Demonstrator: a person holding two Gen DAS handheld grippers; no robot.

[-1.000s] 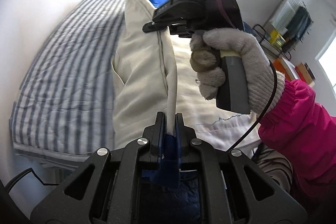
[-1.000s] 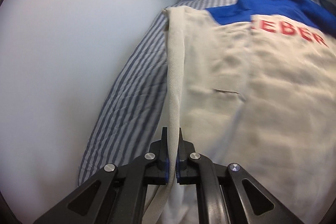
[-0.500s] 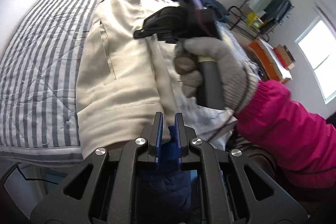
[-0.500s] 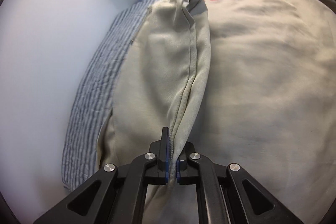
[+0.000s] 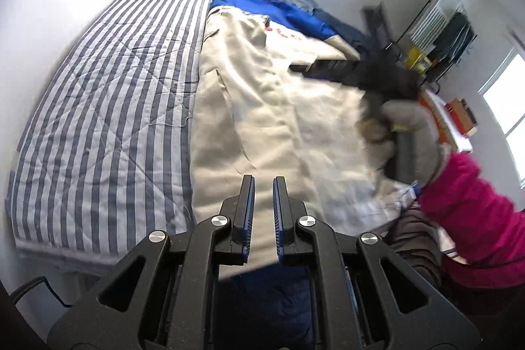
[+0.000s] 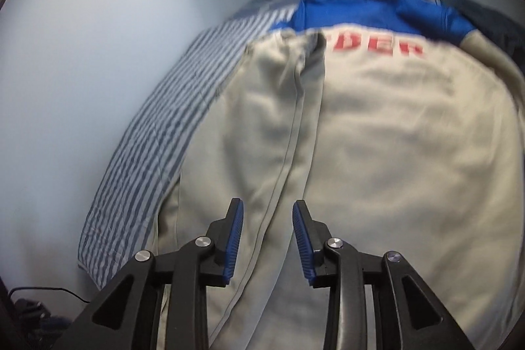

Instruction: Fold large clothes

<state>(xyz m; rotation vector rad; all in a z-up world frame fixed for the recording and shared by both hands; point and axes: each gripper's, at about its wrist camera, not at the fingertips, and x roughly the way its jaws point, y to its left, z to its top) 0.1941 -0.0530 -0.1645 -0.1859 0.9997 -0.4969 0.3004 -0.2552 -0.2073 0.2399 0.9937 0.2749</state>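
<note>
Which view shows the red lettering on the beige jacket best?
The right wrist view: the red lettering faces the camera across the beige jacket, blurred but partly readable. In the left wrist view only a sliver shows, at a steep angle and unreadable.

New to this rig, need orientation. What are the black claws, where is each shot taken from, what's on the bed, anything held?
No robot here: a person holds a two-finger gripper in each hand, with a fisheye camera on each looking along the fingers. The left view shows the left gripper, plus the gloved right hand holding the other tool. The right view shows the right gripper. A beige jacket with a blue yoke and red lettering lies on the striped bedspread, one side folded over its middle. Both grippers are open and hold nothing.
</note>
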